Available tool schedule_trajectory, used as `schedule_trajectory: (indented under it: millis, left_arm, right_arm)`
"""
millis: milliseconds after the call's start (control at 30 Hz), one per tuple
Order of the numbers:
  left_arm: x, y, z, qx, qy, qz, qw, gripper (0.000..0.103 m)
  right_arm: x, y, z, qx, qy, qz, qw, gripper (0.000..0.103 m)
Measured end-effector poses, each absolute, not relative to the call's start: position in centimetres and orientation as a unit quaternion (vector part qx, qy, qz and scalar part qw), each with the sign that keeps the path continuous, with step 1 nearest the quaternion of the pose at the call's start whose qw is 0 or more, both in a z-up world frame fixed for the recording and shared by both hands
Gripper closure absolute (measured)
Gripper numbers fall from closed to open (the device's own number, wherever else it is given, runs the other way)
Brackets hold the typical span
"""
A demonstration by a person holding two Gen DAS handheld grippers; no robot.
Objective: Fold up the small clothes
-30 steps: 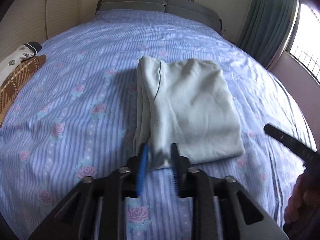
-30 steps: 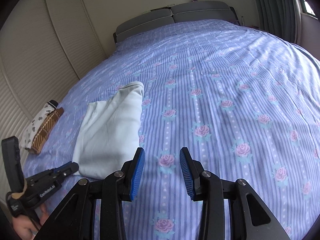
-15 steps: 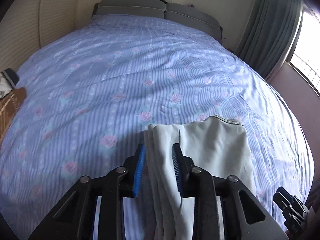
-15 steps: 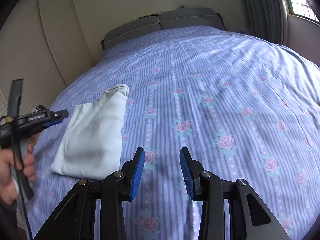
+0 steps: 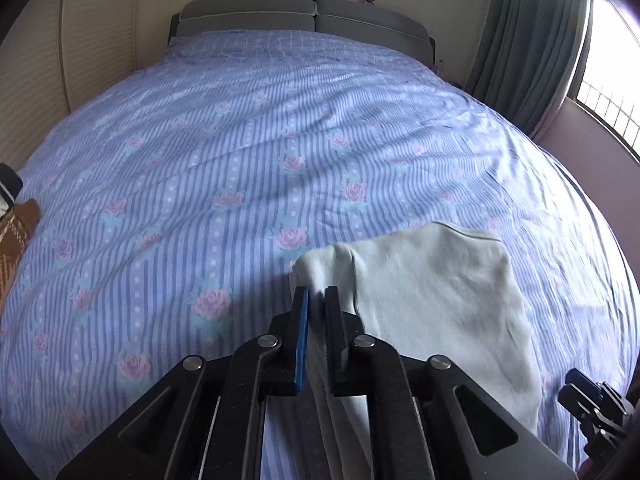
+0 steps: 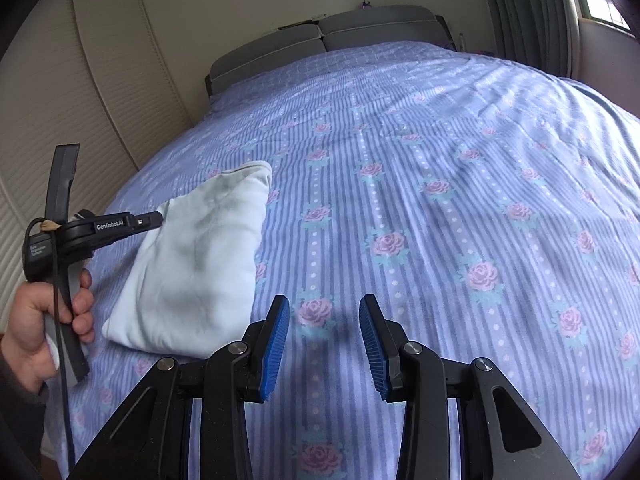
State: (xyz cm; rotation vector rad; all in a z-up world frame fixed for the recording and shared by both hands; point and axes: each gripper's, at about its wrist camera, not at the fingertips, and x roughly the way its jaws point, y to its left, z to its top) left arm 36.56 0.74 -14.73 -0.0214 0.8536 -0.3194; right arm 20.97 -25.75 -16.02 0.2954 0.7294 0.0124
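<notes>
Pale mint cotton, folded into one thick rectangular bundle: that is the single garment (image 5: 436,296) on the bed, lying on the striped sheet near the bed's near edge and toward its left side as the right wrist camera sees it (image 6: 200,264). One left gripper (image 5: 316,300) has the far left corner of the bundle between its two blue-padded fingers; its jaws are closing, nearly together, with the stacked fabric edges pinched between the pads. From the right wrist view the same left gripper (image 6: 158,216) reaches in level from the left, its tip at the garment's edge, held by one hand (image 6: 44,312) wrapped around the grip. One right gripper (image 6: 324,312) hovers over bare sheet just to the right of the bundle, its two pads standing apart with nothing between them. Beneath everything spreads one bedsheet (image 6: 440,184), lavender-blue stripes dotted with pink roses, lightly wrinkled. Two grey headboard cushions (image 5: 304,20) sit side by side at the far end. One grey-blue curtain (image 5: 528,48) hangs on the right beside one bright window (image 5: 612,92). One brown checked cloth (image 5: 16,236) shows at the left edge.
</notes>
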Motion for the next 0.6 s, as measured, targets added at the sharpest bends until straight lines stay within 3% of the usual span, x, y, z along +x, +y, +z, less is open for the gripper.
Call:
schedule_trajectory:
  millis: [200,600]
  left_arm:
    - [31.4,2.0,-13.6,-0.041,0.402,-0.163,0.900,0.057]
    - [28.2,2.3,-16.5,-0.031,0.423,-0.131,0.896,0.056]
  right_arm:
    - [20.8,-25.3,-16.4,0.137,0.359,0.012,0.923,0.065]
    - [19.5,-24.9,-16.4,0.132,0.357,0.010,0.925,0.065]
